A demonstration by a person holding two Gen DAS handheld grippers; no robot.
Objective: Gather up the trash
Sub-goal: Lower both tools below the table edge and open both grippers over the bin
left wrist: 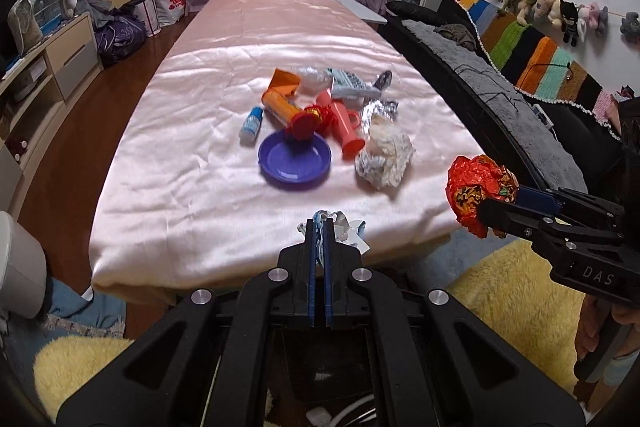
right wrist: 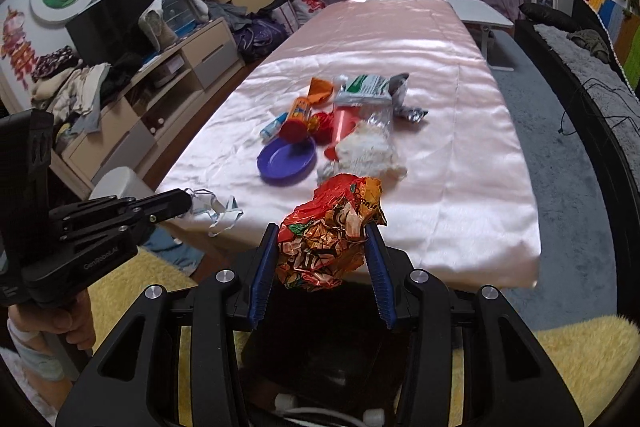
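You have two pieces in hand. Your right claw (right wrist: 325, 247) is clamped on a crumpled orange wrapper (right wrist: 330, 231), held off the near edge of the tabletop (right wrist: 460, 187). Your left claw (left wrist: 319, 231) is pinched tight on a thin white-and-blue scrap (left wrist: 344, 227), just over that same edge. Neither is binned yet; a white bin (right wrist: 120, 183) stands by the left corner. Most of the job remains: the pile (left wrist: 320, 115) mid-tabletop, with tubes, foil, tissue and a purple lid (left wrist: 294, 161), lies untouched.
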